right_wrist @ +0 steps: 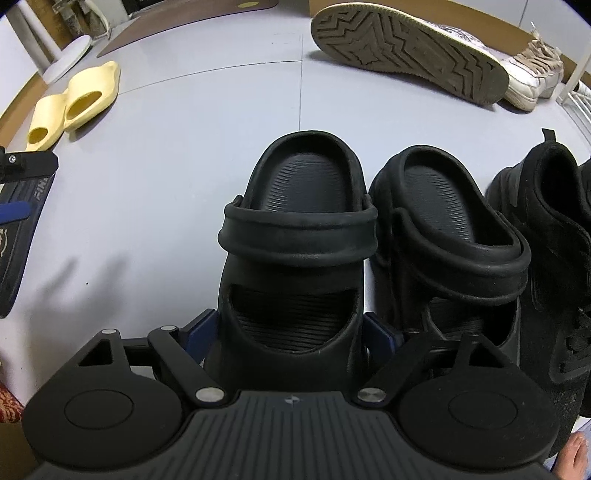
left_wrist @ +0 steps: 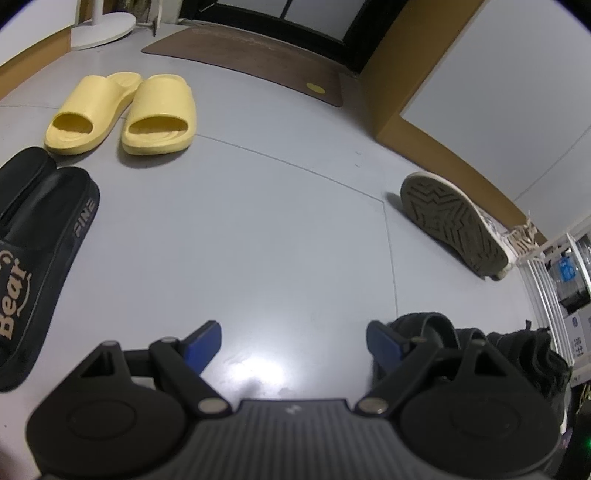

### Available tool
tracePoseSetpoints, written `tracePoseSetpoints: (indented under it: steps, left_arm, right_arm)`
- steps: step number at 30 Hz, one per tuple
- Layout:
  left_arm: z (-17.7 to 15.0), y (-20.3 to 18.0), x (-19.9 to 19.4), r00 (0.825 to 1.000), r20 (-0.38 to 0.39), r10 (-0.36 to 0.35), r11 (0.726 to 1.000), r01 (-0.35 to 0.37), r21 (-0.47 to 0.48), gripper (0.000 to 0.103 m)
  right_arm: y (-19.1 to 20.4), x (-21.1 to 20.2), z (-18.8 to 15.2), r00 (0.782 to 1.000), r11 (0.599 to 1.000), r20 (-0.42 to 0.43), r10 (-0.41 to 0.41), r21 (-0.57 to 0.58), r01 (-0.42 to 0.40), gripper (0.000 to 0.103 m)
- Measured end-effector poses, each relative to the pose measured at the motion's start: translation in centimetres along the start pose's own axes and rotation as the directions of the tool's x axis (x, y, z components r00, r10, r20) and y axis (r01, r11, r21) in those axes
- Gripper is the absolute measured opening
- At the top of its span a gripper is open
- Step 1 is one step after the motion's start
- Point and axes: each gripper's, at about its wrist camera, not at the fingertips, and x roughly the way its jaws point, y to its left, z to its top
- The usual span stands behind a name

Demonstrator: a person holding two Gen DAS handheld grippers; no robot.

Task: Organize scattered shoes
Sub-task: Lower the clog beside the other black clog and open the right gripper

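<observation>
My right gripper (right_wrist: pixel 290 328) straddles the toe end of a black clog (right_wrist: pixel 295 236) that stands on the grey floor. Its blue pads (right_wrist: pixel 201 332) lie against both sides. A matching clog (right_wrist: pixel 443 229) stands right beside it, then a black sneaker (right_wrist: pixel 554 240). My left gripper (left_wrist: pixel 293 332) hangs open over bare floor with nothing between its fingers. Two yellow slides (left_wrist: pixel 122 110) sit side by side far left. A black "Bear" slide (left_wrist: pixel 40 258) lies at the left edge. A sneaker lies tipped over with its sole showing (left_wrist: pixel 454 225), next to a white sneaker (right_wrist: pixel 532 70).
A brown doormat (left_wrist: pixel 251 55) lies before the dark door at the back. A white round stand base (left_wrist: pixel 103 29) is at the back left. A white rack (left_wrist: pixel 554 288) stands on the right by the wall. A person's bare foot (right_wrist: pixel 572 458) shows at the lower right.
</observation>
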Motion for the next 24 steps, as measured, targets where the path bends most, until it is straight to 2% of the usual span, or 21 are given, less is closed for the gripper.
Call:
tracePoseSetpoints:
  steps: [4,7,10,13,17,19,21,24]
  left_arm:
    - [0.1,-0.1,0.1,1.000,-0.002,0.000,1.000,0.000,-0.001,0.087]
    - [0.3,-0.3,0.2,1.000,0.000,-0.001,1.000,0.001,0.002,0.087]
    - [0.6,-0.7,0.3,1.000,0.007,0.000,1.000,0.000,0.003,0.087]
    - [1.1,-1.2,0.4,1.000,0.011,-0.003,1.000,0.003,-0.005,0.087]
    - [2.2,-2.9,0.6,1.000,0.010,-0.019,0.999,0.018,0.030,0.087]
    - [2.9,-3.9,0.7,1.000,0.017,-0.022,0.999,0.022,0.042,0.087]
    - [3.4,-4.7,1.0,1.000,0.019,-0.019,0.999,0.018,0.043,0.087]
    - [4.9,-6.9,1.5,1.000,0.019,-0.009,0.998,0.008,0.068,0.087]
  right_arm:
    - [-0.5,-0.5,0.7,1.000,1.000,-0.008,0.024,-0.001,-0.024,0.088]
    - [-0.7,-2.2,1.3,0.998,0.999,0.035,0.044,-0.013,-0.043,0.088]
    - [-0.2,-3.9,2.6,0.994,0.994,0.080,0.070,-0.089,-0.063,0.088]
    - [-0.4,-5.1,5.0,0.990,0.988,0.121,0.078,-0.140,-0.061,0.088]
    - [-1.8,-6.4,8.0,0.985,0.982,0.152,0.086,-0.177,-0.058,0.088]
    - [-2.1,-7.5,8.7,0.980,0.965,0.187,0.064,-0.262,-0.013,0.088]
    - [-2.3,-8.8,9.1,0.973,0.929,0.223,0.054,-0.370,0.033,0.089]
    - [-3.5,-10.0,9.5,0.974,0.900,0.224,0.045,-0.432,0.058,0.089]
